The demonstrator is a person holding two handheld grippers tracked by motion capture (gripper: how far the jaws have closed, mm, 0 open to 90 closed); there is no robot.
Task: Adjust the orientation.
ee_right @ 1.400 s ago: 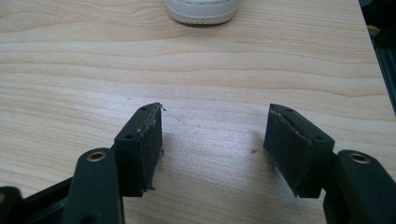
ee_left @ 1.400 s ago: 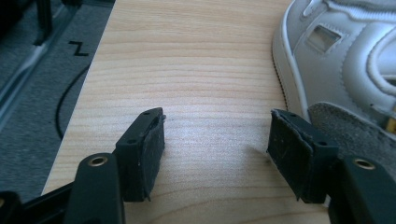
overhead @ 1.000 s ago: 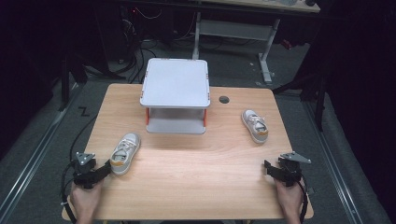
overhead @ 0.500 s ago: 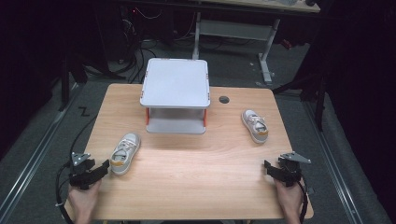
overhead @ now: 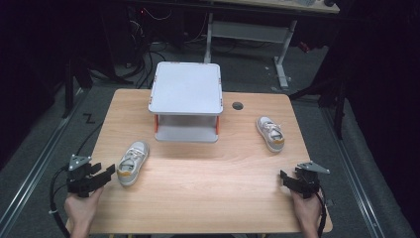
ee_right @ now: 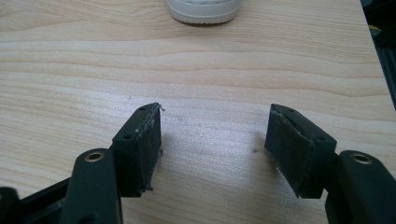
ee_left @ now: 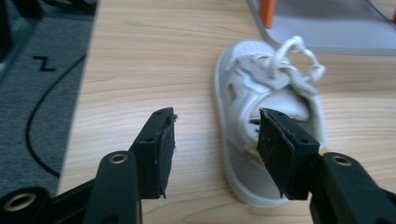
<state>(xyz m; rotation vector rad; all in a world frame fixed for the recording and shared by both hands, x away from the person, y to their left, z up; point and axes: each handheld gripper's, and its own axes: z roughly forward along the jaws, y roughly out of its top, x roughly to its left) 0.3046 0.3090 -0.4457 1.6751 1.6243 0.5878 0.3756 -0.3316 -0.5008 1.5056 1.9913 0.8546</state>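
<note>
Wooden table on dark floor. Left shoe lies near-left on it, toe toward the white two-tier shelf, just right of the left gripper. In the left gripper view its jaws have just been closing but grip nothing: the shoe's heel sits ahead, behind the right-hand jaw and mostly outside the gap. Right gripper near-right, jaws released over bare wood. Second shoe lies right of the shelf.
</note>
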